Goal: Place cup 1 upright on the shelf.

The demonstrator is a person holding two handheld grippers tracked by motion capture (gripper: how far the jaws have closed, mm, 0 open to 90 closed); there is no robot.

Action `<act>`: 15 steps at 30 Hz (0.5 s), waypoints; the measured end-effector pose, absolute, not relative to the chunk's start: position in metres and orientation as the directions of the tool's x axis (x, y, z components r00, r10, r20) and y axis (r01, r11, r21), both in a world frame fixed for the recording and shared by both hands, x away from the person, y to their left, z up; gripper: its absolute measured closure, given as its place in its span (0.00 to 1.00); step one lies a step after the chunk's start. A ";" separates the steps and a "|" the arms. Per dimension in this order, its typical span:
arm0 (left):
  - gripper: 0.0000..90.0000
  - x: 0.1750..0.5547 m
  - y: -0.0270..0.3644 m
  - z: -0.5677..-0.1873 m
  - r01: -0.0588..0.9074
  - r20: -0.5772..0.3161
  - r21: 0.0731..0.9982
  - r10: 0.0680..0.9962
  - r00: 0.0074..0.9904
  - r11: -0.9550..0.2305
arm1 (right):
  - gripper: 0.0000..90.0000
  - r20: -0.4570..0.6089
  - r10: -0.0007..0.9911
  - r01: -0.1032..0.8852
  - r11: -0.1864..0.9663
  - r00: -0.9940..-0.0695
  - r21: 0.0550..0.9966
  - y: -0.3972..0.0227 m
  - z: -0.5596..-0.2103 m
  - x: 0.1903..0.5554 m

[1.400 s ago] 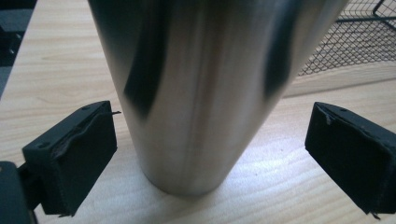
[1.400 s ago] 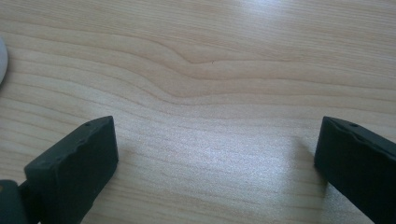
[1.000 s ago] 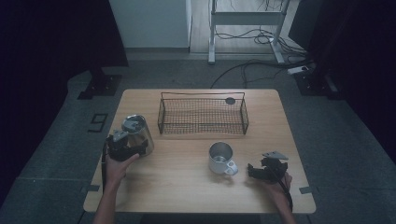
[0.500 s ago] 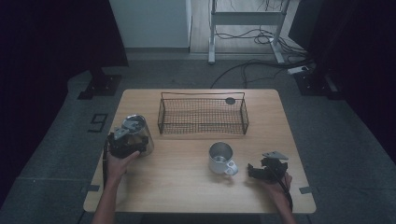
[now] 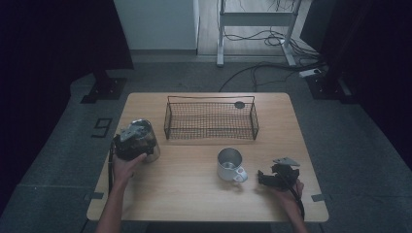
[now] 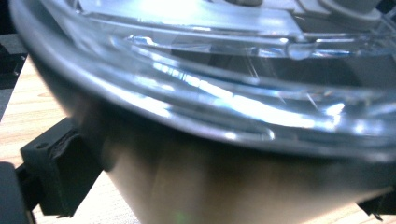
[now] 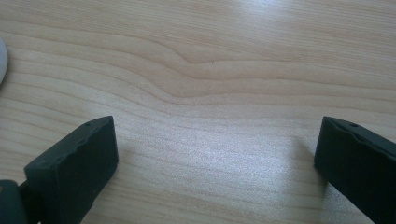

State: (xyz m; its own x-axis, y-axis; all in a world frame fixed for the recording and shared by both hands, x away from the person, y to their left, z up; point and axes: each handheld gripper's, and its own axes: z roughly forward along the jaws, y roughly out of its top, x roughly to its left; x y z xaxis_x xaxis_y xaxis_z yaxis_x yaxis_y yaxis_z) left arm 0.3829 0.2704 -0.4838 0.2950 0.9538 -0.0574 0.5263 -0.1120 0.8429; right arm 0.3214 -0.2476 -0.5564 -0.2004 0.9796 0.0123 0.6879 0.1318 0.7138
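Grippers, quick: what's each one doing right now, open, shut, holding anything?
Left gripper: jaws have just been opening, still around the glass jar on the table.
Right gripper: open, nothing between the jaws.

Both grippers are chunky black units. The left gripper (image 5: 132, 143) has a grey, lighter patch on top of its dark body, and a thin black cable runs down along the forearm behind it. The right gripper (image 5: 278, 176) carries a grey three-cornered plate just above its body, cable trailing back past the wrist. Up close, the right one's jaws are matte black blocks with squared ends, slightly rough edges and tiny pinholes near the tips. No sleeves, forearms bare.
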 end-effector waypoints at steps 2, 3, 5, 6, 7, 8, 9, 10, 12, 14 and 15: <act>0.03 0.383 0.270 -0.484 0.519 -0.046 0.846 0.952 0.301 -0.123 | 0.00 0.012 0.980 0.688 0.132 -0.200 0.714 -0.248 -0.556 0.321; 0.03 0.383 0.270 -0.484 0.517 -0.043 0.847 0.952 0.304 -0.127 | 0.00 0.012 0.980 0.688 0.132 -0.201 0.714 -0.248 -0.556 0.321; 0.03 0.383 0.270 -0.484 0.516 -0.042 0.847 0.951 0.306 -0.129 | 0.00 0.012 0.980 0.688 0.132 -0.201 0.714 -0.248 -0.556 0.321; 0.04 0.383 0.271 -0.484 0.518 -0.042 0.846 0.951 0.306 -0.129 | 0.00 0.012 0.980 0.688 0.132 -0.200 0.714 -0.248 -0.556 0.321; 0.04 0.383 0.271 -0.484 0.521 -0.045 0.844 0.952 0.304 -0.126 | 0.00 0.012 0.980 0.688 0.132 -0.201 0.714 -0.248 -0.556 0.321; 0.04 0.383 0.271 -0.484 0.521 -0.045 0.844 0.952 0.304 -0.126 | 0.00 0.012 0.980 0.688 0.132 -0.201 0.714 -0.248 -0.556 0.321; 0.04 0.382 0.272 -0.484 0.521 -0.044 0.844 0.951 0.305 -0.128 | 0.00 0.012 0.980 0.688 0.132 -0.200 0.714 -0.248 -0.556 0.321; 0.04 0.382 0.272 -0.484 0.520 -0.042 0.844 0.951 0.308 -0.131 | 0.00 0.012 0.980 0.688 0.132 -0.201 0.714 -0.248 -0.556 0.321; 0.04 0.382 0.272 -0.483 0.519 -0.041 0.845 0.950 0.309 -0.132 | 0.00 0.012 0.980 0.688 0.132 -0.201 0.714 -0.248 -0.556 0.321; 0.04 0.382 0.273 -0.483 0.519 -0.041 0.845 0.950 0.309 -0.132 | 0.00 0.012 0.980 0.688 0.132 -0.201 0.714 -0.248 -0.556 0.321; 0.04 0.381 0.273 -0.483 0.520 -0.042 0.844 0.950 0.309 -0.131 | 0.00 0.012 0.980 0.688 0.132 -0.201 0.714 -0.248 -0.556 0.321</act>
